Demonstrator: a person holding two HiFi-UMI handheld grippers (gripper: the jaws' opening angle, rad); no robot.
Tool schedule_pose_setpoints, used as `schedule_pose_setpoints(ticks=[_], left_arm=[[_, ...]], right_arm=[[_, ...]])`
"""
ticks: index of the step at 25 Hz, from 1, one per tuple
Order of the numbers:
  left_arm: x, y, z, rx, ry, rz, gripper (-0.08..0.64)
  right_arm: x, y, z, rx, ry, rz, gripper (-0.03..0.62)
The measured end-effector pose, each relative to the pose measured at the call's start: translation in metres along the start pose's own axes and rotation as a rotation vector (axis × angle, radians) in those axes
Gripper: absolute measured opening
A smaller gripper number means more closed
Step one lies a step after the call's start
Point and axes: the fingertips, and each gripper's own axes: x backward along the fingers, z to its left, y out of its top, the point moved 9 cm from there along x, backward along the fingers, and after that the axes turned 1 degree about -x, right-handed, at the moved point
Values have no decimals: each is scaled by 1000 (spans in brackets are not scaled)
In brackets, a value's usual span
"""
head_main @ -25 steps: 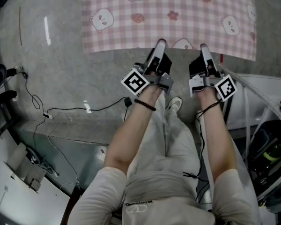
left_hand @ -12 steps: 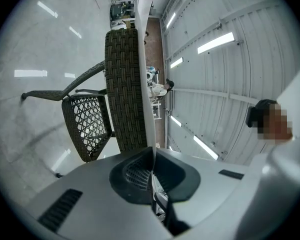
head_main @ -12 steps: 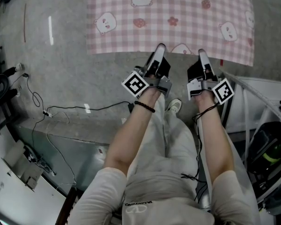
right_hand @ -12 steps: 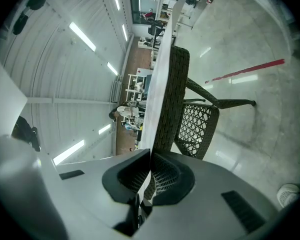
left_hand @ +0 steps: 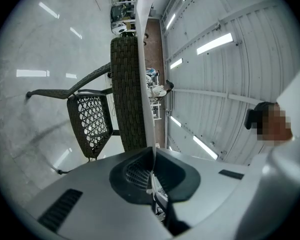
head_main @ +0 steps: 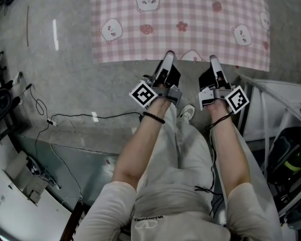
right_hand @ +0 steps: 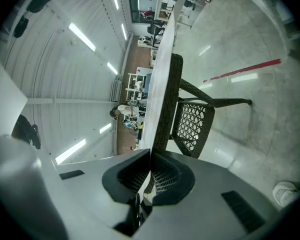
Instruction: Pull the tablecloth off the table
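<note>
My left gripper (head_main: 168, 55) has its jaws pressed together on the near edge of the tablecloth (head_main: 180, 19). In the left gripper view the cloth runs edge-on straight into the closed jaws. My right gripper (head_main: 211, 59) is clamped the same way on that hem, just beside the left one, with the thin sheet pinched between its jaws. Both grippers sit side by side, right of the middle of the near edge, my arms stretched forward. The cloth is pink check with animal faces and small flowers, spread flat. Grey floor (head_main: 55, 74) shows left of it and below its near edge. The gripper views show a dark wicker table (left_hand: 126, 94) with an open lattice part lower down, and the cloth lies along its top. A black cable (head_main: 65, 118) trails on the floor at left. A white shoe (head_main: 187, 112) shows between my forearms.
</note>
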Motion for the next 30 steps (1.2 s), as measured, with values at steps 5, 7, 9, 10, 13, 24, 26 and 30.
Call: schedule_pose_setpoints(ticks=[5, 7, 9, 10, 13, 24, 26, 30], left_arm=[[-1, 1, -1, -7, 9, 1, 2], [-1, 1, -1, -12, 12, -2, 2], [0, 0, -2, -17, 12, -2, 2], [0, 0, -3, -21, 9, 0, 2], [-2, 2, -4, -38, 4, 10, 2], [0, 1, -5, -36, -4, 11, 2], [0, 1, -5, -32, 2, 6, 2], [-2, 3, -6, -28, 13, 13, 2]], right_arm=[[-1, 1, 1, -3, -10, 11, 11], [-2, 2, 1, 2, -9, 18, 11], [-1, 1, 1, -3, -4, 19, 11], [0, 1, 0, -7, -4, 18, 11], [-1, 2, 0, -8, -2, 14, 9], [1, -1, 0, -18, 16, 14, 9], [0, 1, 1, -16, 9, 22, 9], [-2, 1, 4, -18, -3, 24, 11]])
